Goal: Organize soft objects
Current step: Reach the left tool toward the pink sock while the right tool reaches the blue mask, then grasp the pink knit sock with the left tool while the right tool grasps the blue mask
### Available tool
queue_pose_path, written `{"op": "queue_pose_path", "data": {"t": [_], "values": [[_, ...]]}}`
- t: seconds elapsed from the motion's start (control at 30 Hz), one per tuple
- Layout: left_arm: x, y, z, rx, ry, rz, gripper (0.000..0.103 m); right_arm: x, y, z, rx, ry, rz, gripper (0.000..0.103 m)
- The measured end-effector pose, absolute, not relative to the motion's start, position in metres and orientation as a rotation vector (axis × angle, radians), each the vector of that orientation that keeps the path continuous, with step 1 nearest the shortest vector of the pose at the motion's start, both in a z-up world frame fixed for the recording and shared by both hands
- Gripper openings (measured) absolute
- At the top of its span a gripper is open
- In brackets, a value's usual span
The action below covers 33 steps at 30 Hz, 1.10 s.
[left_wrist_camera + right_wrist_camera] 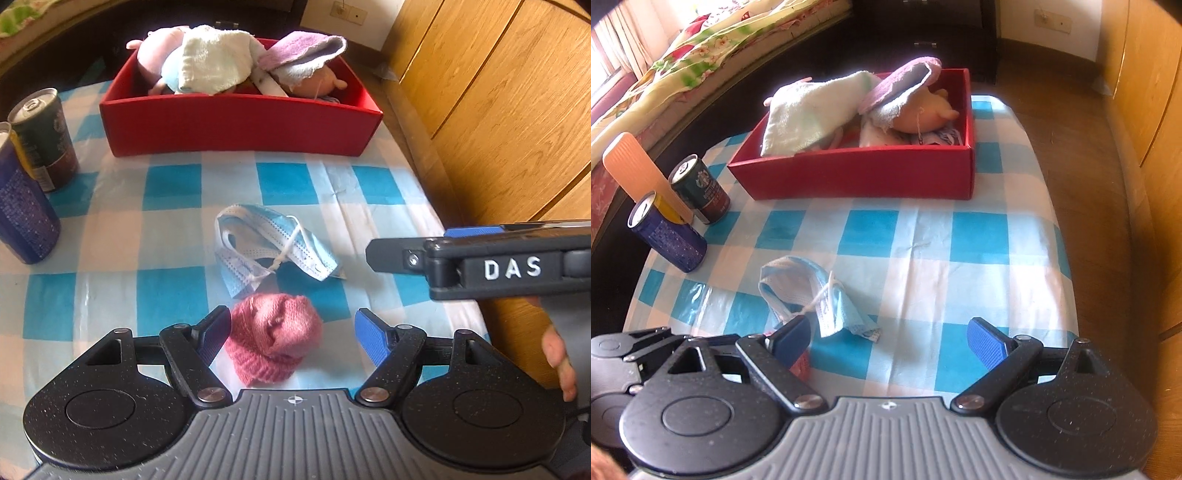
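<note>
Pink knitted ball (275, 338), soft, light and easily squashed, lies on the checked worktop (173, 229) between the open, empty jaws of the left gripper (293, 338); its bulging middle looks the place to pinch. One crumpled blue face mask (273, 247) lies just beyond, limp and best gathered by its folds, near the open, empty right gripper (892, 341). Farther off stand one red box (240, 125) of cloths and plush toys and two cans (44, 140).

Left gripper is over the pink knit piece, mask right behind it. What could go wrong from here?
1. The mask's ear loop lies right beside the knit piece; closing the open left gripper could snag it too.
2. The red box is already heaped; another item may slide off.
3. The right gripper hovers close, so the grippers could collide.
</note>
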State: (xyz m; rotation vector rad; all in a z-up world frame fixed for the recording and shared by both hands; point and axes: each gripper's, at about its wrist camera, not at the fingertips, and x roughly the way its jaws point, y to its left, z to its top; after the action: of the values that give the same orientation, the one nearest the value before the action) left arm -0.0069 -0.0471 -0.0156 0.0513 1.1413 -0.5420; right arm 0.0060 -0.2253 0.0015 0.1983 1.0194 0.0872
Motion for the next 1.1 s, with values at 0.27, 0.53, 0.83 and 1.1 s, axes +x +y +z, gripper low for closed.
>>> {"op": "queue_pose_path", "data": {"t": [0.27,0.53,0.83,1.1], "values": [[-0.002,-0.046,-0.034,0.097,1.213,-0.488,0.049,0.015,-0.223,0.005,0.211,1.006,0.094,0.072],[-0.009,-0.032,-0.02,0.117,1.183,-0.498,0.043,0.029,-0.199,-0.001,0.18,1.019,0.108,0.072],[-0.007,-0.016,-0.017,0.14,1.153,-0.445,0.044,0.065,-0.156,-0.022,0.102,1.025,0.135,0.075],[-0.005,-0.011,-0.014,0.171,1.137,-0.415,0.044,0.068,-0.145,-0.049,0.026,1.109,0.132,0.057]]}}
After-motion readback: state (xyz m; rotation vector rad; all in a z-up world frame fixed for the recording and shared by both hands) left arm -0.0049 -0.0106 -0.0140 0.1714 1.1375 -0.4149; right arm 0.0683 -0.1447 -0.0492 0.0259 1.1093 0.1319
